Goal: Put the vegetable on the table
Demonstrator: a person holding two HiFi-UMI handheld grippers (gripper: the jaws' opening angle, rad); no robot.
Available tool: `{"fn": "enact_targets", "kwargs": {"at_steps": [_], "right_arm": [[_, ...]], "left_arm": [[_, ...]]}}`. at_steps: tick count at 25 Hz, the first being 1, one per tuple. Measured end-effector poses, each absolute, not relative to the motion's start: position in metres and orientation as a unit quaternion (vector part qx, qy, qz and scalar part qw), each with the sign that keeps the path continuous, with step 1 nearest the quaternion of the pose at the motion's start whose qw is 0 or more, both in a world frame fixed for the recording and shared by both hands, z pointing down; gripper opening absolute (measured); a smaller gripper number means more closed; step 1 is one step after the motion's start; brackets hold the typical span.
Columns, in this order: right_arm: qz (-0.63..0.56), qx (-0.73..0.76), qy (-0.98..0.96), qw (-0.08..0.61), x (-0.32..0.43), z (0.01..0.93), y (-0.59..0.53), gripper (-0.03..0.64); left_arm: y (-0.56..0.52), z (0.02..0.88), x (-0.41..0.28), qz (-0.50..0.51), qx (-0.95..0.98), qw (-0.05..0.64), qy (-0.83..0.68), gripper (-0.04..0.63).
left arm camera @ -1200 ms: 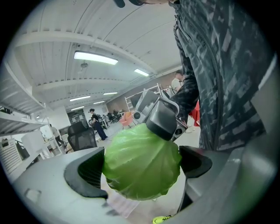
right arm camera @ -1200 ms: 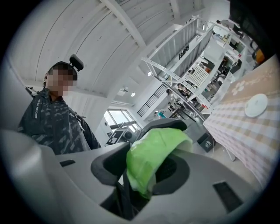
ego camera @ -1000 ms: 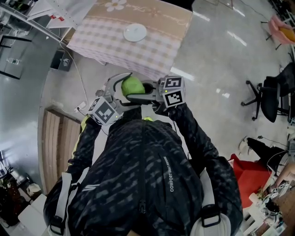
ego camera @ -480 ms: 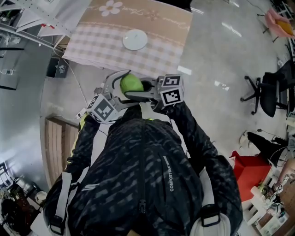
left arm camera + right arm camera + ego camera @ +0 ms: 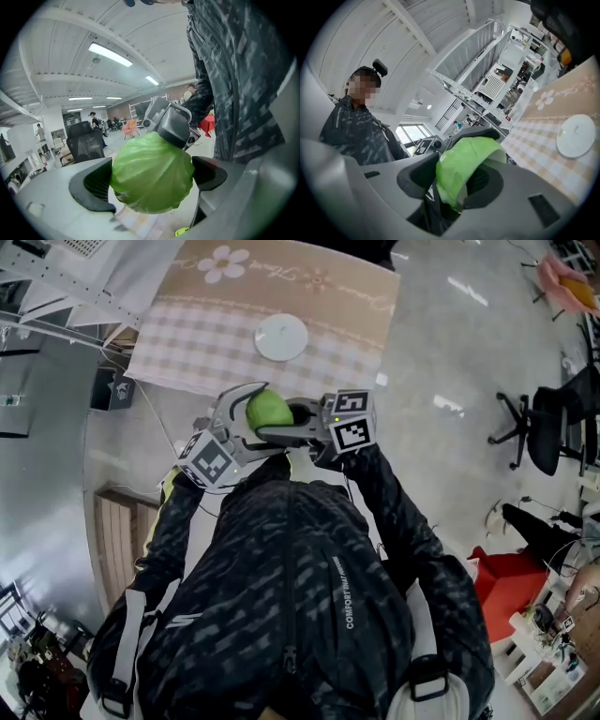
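The cabbage (image 5: 269,411), a round pale-green head, hangs in the air in front of the person's chest, caught between both tools at once. The left gripper (image 5: 150,180) comes in from about 8 o'clock. Its two dark pads sit against opposite flanks of the head, clamped on it. The right gripper (image 5: 454,180) reaches in from 3 o'clock and is likewise closed on the cabbage, with a fold of green leaf squeezed between its cupped pads. In the left gripper view the grey nose of the right tool shows just behind the cabbage at 12 o'clock.

From the head view, the table (image 5: 206,334) lies at 12 o'clock of the cabbage, near it, under a pink-and-beige checked cloth with a flower printed at the far end. The cabbage sits just short of its near edge, not on it. A white round plate (image 5: 281,337) rests on the cloth, straight ahead of the cabbage.

Further out, a slatted wooden panel (image 5: 117,531) lies on the pale glossy floor at 8 o'clock. A black office chair (image 5: 544,442) stands well apart at 3 o'clock, and something red (image 5: 506,587) lies at 4 o'clock. The person's dark patterned jacket (image 5: 300,596) fills everything toward 6 o'clock.
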State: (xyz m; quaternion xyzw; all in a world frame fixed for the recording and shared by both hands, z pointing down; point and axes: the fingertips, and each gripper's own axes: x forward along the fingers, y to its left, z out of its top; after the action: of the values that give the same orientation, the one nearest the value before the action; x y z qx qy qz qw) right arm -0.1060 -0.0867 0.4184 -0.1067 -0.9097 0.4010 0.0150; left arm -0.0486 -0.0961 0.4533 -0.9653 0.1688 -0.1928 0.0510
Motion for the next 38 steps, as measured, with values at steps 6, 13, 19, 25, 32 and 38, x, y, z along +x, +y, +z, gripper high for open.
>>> {"fn": "enact_targets", "kwargs": {"at_steps": [6,13,19,25,32,38], "right_arm": [[0.405,-0.129,-0.905,0.010,-0.116,0.422,-0.119,0.158],[0.412,-0.097,-0.906,0.019,-0.120,0.442,-0.156,0.224],[0.409,-0.030,-0.910,0.052,-0.114,0.474,-0.179,0.193],[0.422,0.001,-0.904,0.073,-0.110,0.496,-0.188,0.204],[0.446,0.032,-0.892,0.072,-0.097,0.518,-0.210,0.210],[0.457,0.044,-0.885,0.075,-0.093,0.533,-0.227,0.186]], "left_arm": [[-0.130,0.458,-0.061,-0.181,-0.971,0.040,0.152,0.509],[-0.164,0.476,-0.077,-0.191,-0.971,0.028,0.142,0.509],[-0.181,0.502,-0.081,-0.215,-0.965,0.009,0.151,0.509],[-0.190,0.525,-0.077,-0.228,-0.962,-0.014,0.148,0.509],[-0.207,0.547,-0.081,-0.243,-0.956,-0.041,0.157,0.509],[-0.223,0.566,-0.083,-0.259,-0.950,-0.064,0.164,0.509]]}}
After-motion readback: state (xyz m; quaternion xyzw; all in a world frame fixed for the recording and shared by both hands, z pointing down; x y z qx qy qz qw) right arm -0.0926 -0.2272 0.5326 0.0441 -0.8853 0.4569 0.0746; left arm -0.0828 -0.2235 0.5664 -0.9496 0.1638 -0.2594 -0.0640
